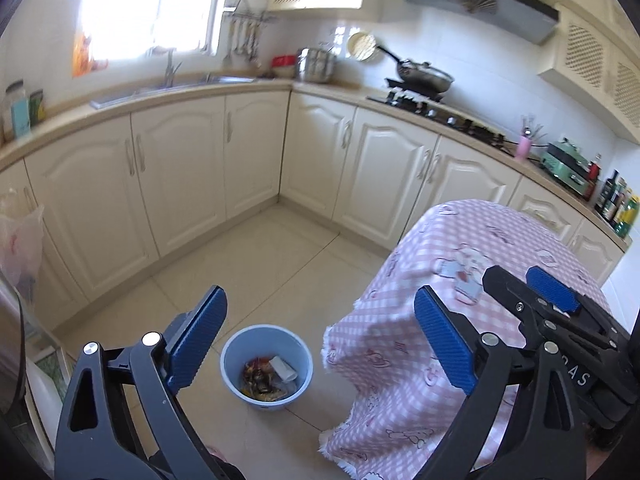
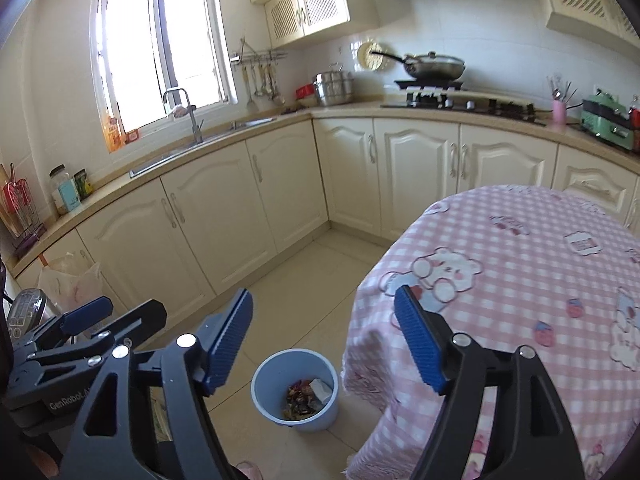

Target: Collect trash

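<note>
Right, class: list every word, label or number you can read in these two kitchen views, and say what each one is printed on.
"GenRobot", then cut off: on the black body of the left gripper, seen in the right wrist view.
"AS", start hidden: on the black body of the right gripper, seen in the left wrist view.
Labels on the countertop jars and dark bottles: too blurred to read.

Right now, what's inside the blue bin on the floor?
The blue bin holds a pile of crumpled colourful wrappers and a white scrap resting against them. Anything below that pile, and the bin's bottom, is covered. Both grippers are open and hold nothing.
</note>
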